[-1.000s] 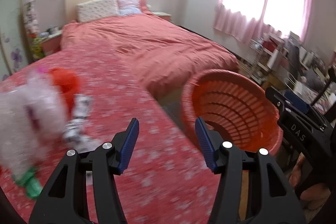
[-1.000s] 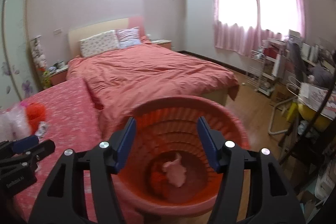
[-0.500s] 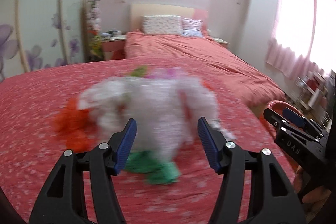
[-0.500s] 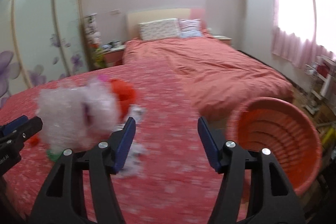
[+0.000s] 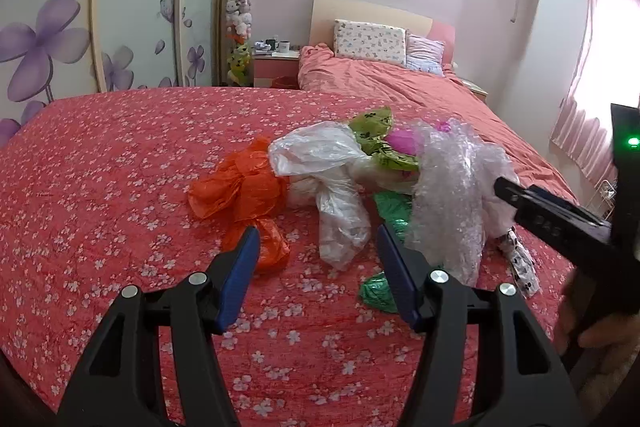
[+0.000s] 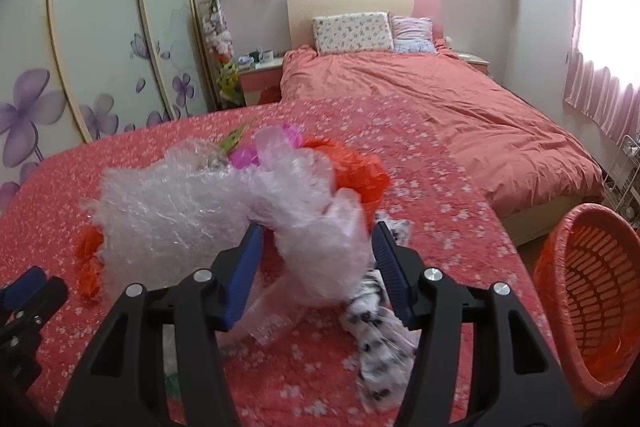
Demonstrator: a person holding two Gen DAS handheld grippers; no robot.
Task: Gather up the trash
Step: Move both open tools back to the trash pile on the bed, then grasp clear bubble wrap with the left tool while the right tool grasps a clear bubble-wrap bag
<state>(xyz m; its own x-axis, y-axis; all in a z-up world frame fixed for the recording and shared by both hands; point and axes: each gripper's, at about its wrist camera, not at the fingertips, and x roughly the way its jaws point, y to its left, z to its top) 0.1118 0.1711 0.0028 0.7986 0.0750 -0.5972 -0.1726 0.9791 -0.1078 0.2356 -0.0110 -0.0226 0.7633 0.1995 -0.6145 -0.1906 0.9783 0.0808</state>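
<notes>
Crumpled orange bag (image 5: pixel 240 187), clear bags (image 5: pixel 332 179), bubble wrap (image 5: pixel 452 195) heaped together on floral bedspread, orange slatted basket (image 6: pixel 588 303) beside bed

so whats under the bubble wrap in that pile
In the left view a green bag pokes out from under the bubble wrap, with a pink bag behind it. A black-and-white printed bag lies at its right edge. Anything deeper is covered.

Bright and soft, daylight flooding through pink curtains (image 6: pixel 600 79) at right, overexposed there. Glare on glossy wardrobe doors (image 5: pixel 132 7). Strong fisheye bending, dark corner vignettes. Motion blur on bubble wrap (image 6: pixel 192 211).
</notes>
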